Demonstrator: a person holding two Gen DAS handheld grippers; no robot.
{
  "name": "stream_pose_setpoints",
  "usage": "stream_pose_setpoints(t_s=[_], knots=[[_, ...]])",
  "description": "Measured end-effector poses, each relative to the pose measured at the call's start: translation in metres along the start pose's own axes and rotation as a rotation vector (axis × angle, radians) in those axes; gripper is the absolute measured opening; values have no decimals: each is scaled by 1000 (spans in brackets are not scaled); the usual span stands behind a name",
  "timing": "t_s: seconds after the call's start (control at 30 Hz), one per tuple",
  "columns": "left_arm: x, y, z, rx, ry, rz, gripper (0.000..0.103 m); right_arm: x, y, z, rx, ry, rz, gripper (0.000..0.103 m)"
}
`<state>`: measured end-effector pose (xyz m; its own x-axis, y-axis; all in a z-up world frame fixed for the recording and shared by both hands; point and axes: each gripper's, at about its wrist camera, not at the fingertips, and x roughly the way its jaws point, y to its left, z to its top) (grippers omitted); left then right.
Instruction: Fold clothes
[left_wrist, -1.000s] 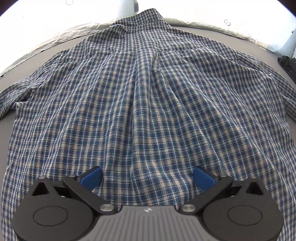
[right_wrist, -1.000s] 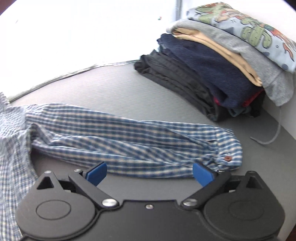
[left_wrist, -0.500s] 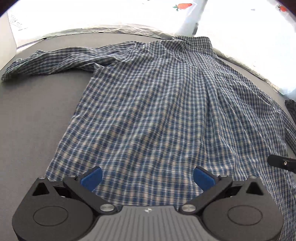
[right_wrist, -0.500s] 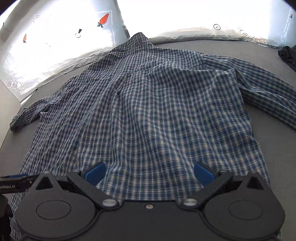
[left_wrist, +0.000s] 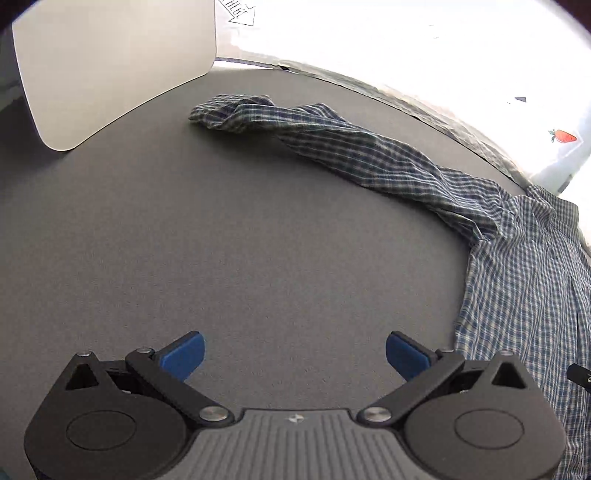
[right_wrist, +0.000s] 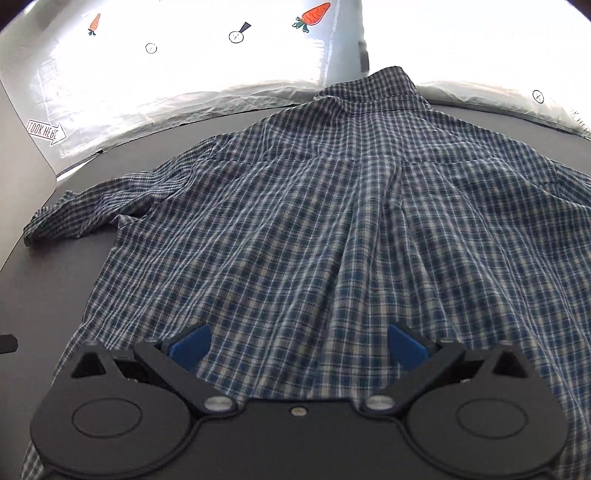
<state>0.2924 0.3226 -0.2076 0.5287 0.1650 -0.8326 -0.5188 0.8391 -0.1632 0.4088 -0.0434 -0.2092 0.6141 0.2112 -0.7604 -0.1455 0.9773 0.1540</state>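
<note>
— Where is the plaid shirt (right_wrist: 332, 229)?
— Spread back-up on the grey surface (left_wrist: 221, 240), collar at the far edge, one sleeve (left_wrist: 332, 147) stretched out sideways.
— And the tongs?
— The left tongs (left_wrist: 294, 354) gape wide above bare surface, holding nothing. The right tongs (right_wrist: 299, 347) gape wide over the shirt's hem, also holding nothing.

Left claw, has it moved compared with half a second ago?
Yes. The left claw has swung left: the plaid shirt, lying on the grey table, slid from mid-view to the right edge, and only table lies between its open fingers.
</note>
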Motion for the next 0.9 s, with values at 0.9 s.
stream_pose_setpoints(t_s=[0.9], knots=[[96,25,180,-79,-301,101,103,59,34,13,-8,-213,-197,103]])
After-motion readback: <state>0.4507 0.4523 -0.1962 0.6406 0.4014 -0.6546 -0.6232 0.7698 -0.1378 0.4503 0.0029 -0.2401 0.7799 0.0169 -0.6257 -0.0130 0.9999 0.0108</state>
